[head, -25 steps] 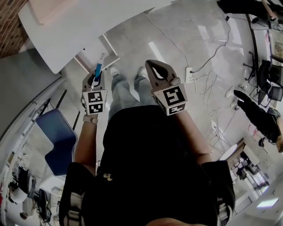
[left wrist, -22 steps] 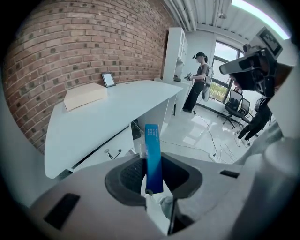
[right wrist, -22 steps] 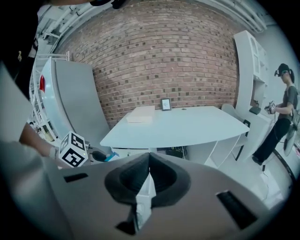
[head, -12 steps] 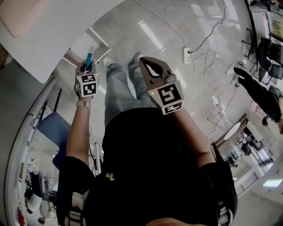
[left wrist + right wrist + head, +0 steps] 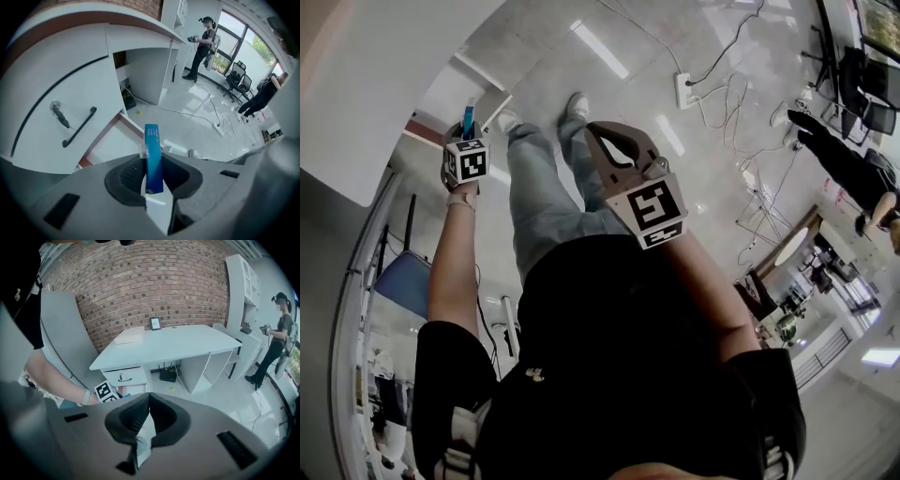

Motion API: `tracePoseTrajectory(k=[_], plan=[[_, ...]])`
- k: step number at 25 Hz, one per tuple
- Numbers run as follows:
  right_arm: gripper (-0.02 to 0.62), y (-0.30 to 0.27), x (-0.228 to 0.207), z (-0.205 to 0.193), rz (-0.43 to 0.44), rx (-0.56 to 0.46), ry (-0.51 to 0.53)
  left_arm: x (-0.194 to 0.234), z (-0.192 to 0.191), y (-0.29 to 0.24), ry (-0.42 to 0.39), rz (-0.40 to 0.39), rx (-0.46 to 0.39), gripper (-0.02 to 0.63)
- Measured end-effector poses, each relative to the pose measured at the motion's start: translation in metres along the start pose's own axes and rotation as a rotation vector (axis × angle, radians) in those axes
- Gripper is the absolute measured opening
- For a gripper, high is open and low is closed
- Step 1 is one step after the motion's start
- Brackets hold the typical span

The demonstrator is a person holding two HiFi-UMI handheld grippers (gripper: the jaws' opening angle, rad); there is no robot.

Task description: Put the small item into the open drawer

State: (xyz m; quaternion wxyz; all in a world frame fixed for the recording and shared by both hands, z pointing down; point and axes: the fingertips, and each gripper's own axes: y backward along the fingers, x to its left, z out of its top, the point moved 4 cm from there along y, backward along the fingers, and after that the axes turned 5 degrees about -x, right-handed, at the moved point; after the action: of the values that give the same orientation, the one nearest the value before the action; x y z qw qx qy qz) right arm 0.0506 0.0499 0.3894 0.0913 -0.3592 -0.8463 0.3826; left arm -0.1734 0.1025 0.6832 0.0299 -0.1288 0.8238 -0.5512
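My left gripper (image 5: 465, 131) is clenched on the blue item (image 5: 153, 157), which stands upright between its jaws. Just beyond it is the open drawer (image 5: 111, 146) under the desk (image 5: 65, 56). My right gripper (image 5: 149, 398) is closed on nothing, to the right, facing the desk.

Daylight is streaming in through the far windows (image 5: 253, 44) and glaring in streaks off the glossy floor (image 5: 544, 47), while my wide-angle views are bending and darkening toward their edges.
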Motion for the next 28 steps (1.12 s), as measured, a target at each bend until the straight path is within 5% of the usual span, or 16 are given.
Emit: tracePoseTrajectory(k=[15, 28], plan=[[0.011, -0.015, -0.008, -0.046, -0.011, 0.114, -0.083, 0.011, -0.011, -0.101, -0.046, 0.01, 0.1, 0.087], [0.011, -0.011, -0.032, -0.077, -0.024, 0.158, -0.12, 0.006, -0.029, -0.146, 0.004, 0.009, 0.176, 0.089]])
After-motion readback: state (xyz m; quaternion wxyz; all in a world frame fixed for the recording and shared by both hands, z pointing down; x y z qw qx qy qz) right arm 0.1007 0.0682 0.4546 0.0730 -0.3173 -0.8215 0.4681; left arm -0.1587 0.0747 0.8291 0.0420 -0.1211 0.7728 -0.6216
